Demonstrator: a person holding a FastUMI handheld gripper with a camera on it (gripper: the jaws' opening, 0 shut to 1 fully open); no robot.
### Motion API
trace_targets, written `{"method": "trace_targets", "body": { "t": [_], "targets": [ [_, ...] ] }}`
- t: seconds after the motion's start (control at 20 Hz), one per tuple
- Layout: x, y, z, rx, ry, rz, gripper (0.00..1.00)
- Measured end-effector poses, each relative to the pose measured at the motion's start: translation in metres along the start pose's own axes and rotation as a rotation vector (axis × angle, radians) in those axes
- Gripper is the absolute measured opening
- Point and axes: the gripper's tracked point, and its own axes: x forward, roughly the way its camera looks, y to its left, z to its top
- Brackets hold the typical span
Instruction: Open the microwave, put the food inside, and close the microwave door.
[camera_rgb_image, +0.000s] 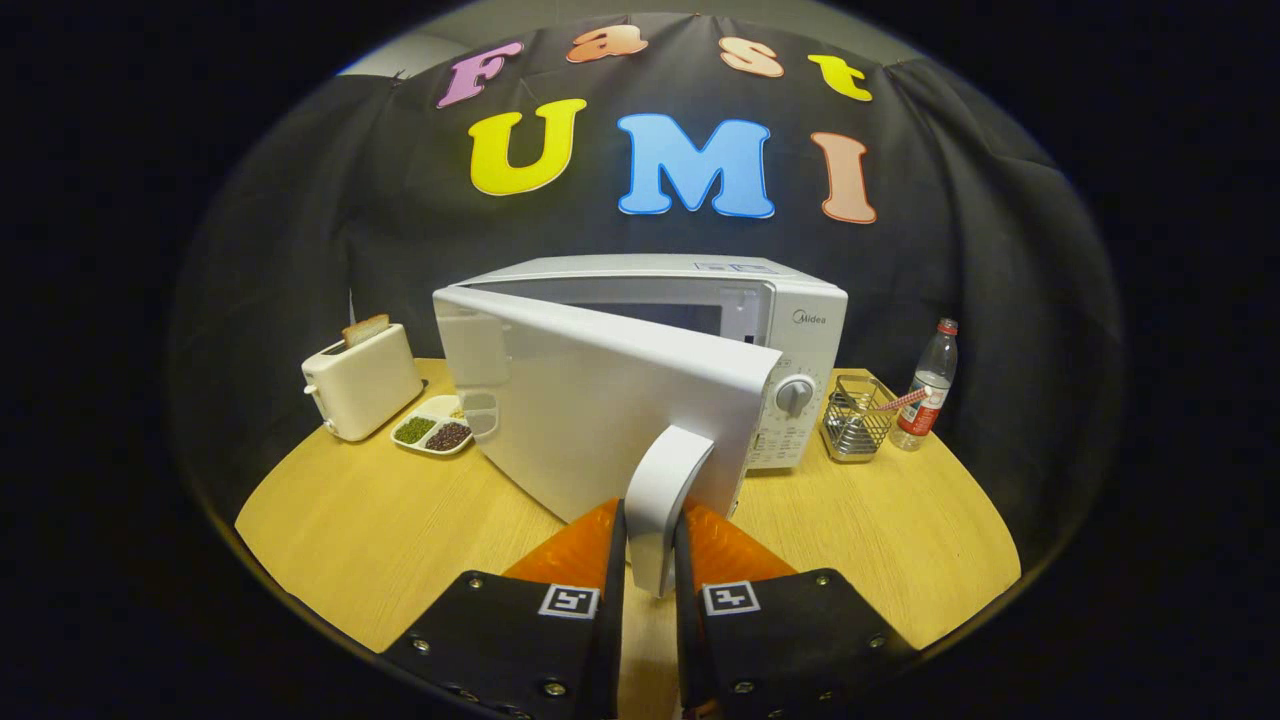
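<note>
Microwave (790, 300) door (600, 400) swung partway open, upright handle (665, 500) clamped by tool (650, 545)

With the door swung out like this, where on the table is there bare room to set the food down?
With the gripper shut on the door handle, bare table lies ahead of the toaster and divided dish, and ahead of the wire basket and bottle. Crowded: around the open door.
</note>
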Motion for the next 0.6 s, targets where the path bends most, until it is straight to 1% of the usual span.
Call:
{"method": "trace_targets", "body": {
  "t": [0.6],
  "targets": [
    [-0.048, 0.087, -0.028, -0.019, 0.004, 0.072, 0.25]
  ]
}}
